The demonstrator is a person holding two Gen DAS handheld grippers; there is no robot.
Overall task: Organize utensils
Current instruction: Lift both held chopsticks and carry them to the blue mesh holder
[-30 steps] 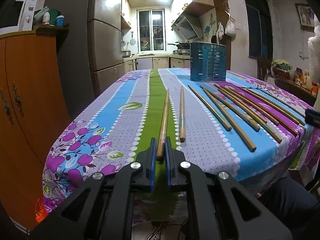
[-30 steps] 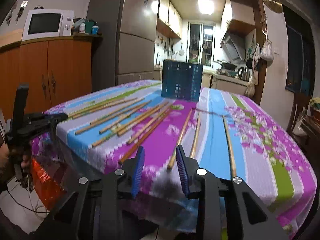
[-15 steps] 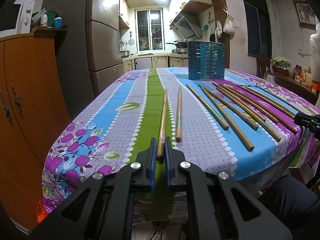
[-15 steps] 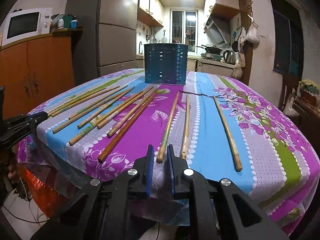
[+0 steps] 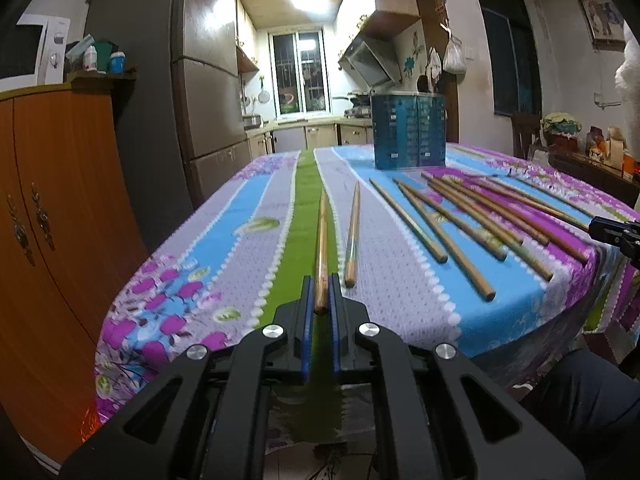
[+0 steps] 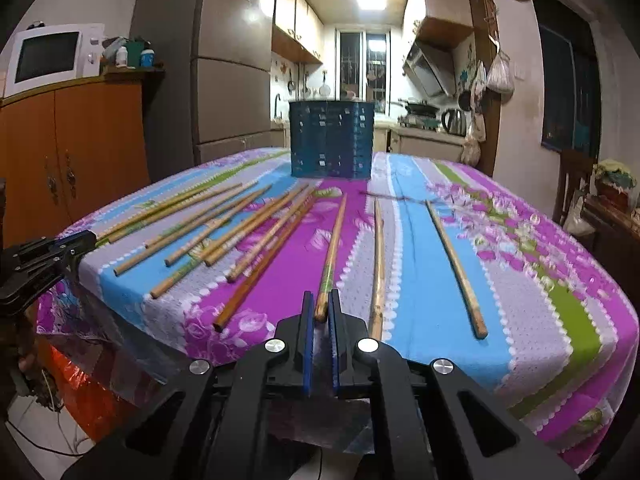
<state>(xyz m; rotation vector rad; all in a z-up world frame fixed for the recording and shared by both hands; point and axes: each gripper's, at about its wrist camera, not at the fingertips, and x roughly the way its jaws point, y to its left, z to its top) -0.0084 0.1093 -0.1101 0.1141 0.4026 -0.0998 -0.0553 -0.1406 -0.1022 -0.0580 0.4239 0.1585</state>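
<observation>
At near table edge, both grippers clamped on chopstick butts overhanging cloth, easy to pinch. Left gripper point(image 5: 321, 300) shut on chopstick point(image 5: 321, 248) along green stripe. Right gripper point(image 6: 321, 312) shut on green-banded chopstick point(image 6: 331, 256). Blue holder point(image 6: 331, 140) upright at far end, likely destination; remaining chopsticks fanned between.
</observation>
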